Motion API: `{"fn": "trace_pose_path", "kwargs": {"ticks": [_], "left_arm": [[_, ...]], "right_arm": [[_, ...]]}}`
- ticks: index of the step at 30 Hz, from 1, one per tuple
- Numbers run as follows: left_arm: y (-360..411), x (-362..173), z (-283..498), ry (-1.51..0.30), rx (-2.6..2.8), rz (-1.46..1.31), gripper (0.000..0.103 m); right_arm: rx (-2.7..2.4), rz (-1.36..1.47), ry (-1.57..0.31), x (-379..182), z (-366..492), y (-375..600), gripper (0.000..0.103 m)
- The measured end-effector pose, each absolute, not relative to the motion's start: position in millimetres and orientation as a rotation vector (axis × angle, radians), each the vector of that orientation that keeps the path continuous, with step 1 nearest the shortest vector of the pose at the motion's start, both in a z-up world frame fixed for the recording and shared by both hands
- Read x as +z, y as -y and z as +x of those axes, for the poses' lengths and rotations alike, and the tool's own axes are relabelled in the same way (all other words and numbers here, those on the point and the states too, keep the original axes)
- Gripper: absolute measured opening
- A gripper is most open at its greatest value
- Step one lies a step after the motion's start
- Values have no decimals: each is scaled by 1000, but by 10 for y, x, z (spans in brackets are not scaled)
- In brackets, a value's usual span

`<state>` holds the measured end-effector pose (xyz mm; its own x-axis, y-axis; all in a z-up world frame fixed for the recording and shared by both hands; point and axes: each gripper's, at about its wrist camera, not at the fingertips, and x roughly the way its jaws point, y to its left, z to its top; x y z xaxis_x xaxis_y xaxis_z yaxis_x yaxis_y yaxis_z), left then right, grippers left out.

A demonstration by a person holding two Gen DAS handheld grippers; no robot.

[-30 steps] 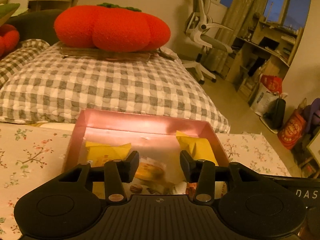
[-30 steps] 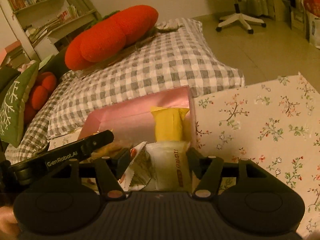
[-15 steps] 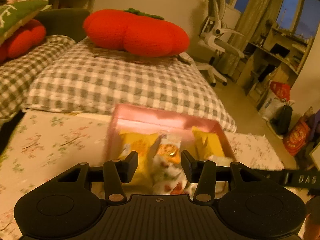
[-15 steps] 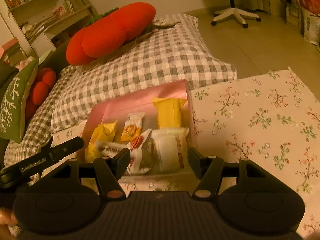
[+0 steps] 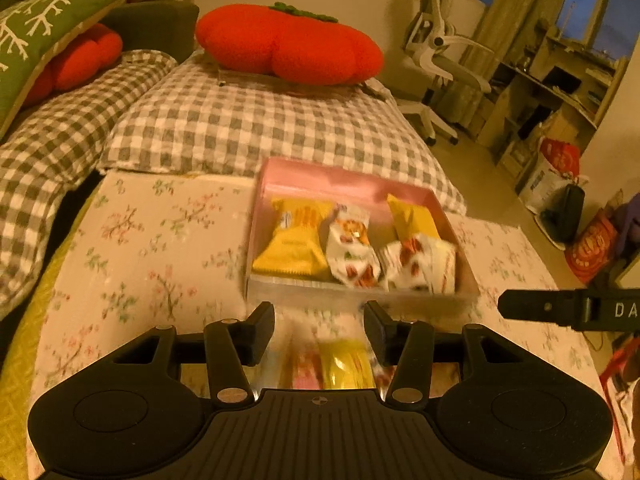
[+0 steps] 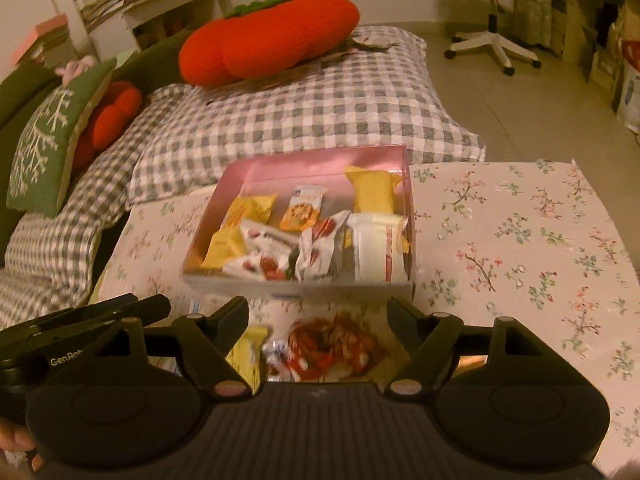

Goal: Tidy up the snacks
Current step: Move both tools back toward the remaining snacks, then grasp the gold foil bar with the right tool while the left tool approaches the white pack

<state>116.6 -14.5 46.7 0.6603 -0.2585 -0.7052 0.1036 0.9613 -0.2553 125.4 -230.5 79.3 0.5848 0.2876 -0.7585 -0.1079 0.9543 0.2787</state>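
Both grippers (image 5: pixel 319 322) (image 6: pixel 318 320) back from the pink box (image 6: pixel 320 160), right jaws seemingly wider, empty.

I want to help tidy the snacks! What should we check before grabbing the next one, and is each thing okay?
1. Right gripper free to grab: ok, its jaws have just been opening and nothing is between them.
2. Left gripper free: ok, open and holding nothing.
3. Snacks left outside the pink box: ok, a red snack and a yellow packet lie on the floral cloth.
4. Room in the box: cannot tell, it looks quite full.
5. Clear view of the loose snacks: not ok, they are blurred and partly hidden.
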Motion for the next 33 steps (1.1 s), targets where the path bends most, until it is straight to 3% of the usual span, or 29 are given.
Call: {"fn": "trace_pose_path", "kwargs": {"ticks": [5, 16, 25, 33], "left_arm": [[241, 448, 867, -871, -233, -198, 52], [357, 372, 402, -923, -241, -160, 72], [415, 393, 185, -879, -142, -64, 80], [583, 365, 141, -865, -137, -27, 81]], "right_arm": [[204, 183, -1001, 765, 1073, 2336, 77], [224, 224, -1091, 620, 624, 2363, 79], [212, 190, -1073, 618, 456, 2484, 83], [172, 146, -1103, 462, 437, 2622, 83]]}}
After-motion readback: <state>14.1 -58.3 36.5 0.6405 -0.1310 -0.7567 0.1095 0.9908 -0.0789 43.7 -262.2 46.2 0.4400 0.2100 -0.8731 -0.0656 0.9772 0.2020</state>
